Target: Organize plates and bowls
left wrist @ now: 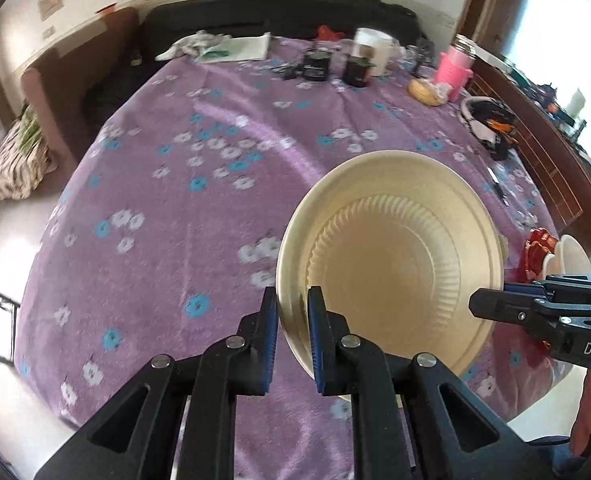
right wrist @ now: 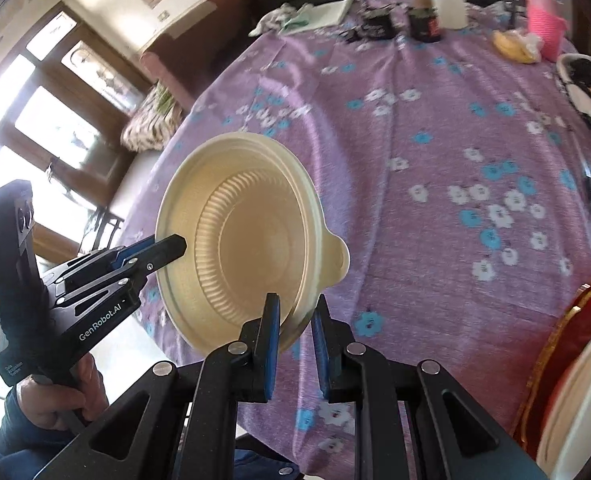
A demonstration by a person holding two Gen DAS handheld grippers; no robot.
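We hold one cream bowl (left wrist: 391, 256) between us, lifted clear of the table and tipped so its open mouth faces back toward our cameras, the ribbed inside and flat bottom in plain sight. It is round, so it has no long axis to speak of; the only thing that breaks the circle is a small tab on the rim, which in the right wrist view sticks out to the right side (right wrist: 337, 258). Our left gripper (left wrist: 292, 332) is pinched on the bowl's rim, one pad outside the wall and one inside. Our right gripper (right wrist: 295, 332) is likewise clamped on the rim at the opposite side, near the tab. Each gripper shows in the other's camera, reaching in from the side to the bowl's edge. Below lies a purple cloth (left wrist: 167, 200) with white and blue flowers, covering the table. At its far end stand a white mug (left wrist: 375, 50), two dark jars (left wrist: 315, 65), a pink bottle (left wrist: 451, 68), some papers (left wrist: 235, 48) and a yellowish bun (left wrist: 425, 92). At the near right edge a red plate (right wrist: 571, 344) carries a white dish (right wrist: 579, 400). Beyond the table we see a brown sofa (left wrist: 67, 92), pale walls and bright windows (right wrist: 43, 128).
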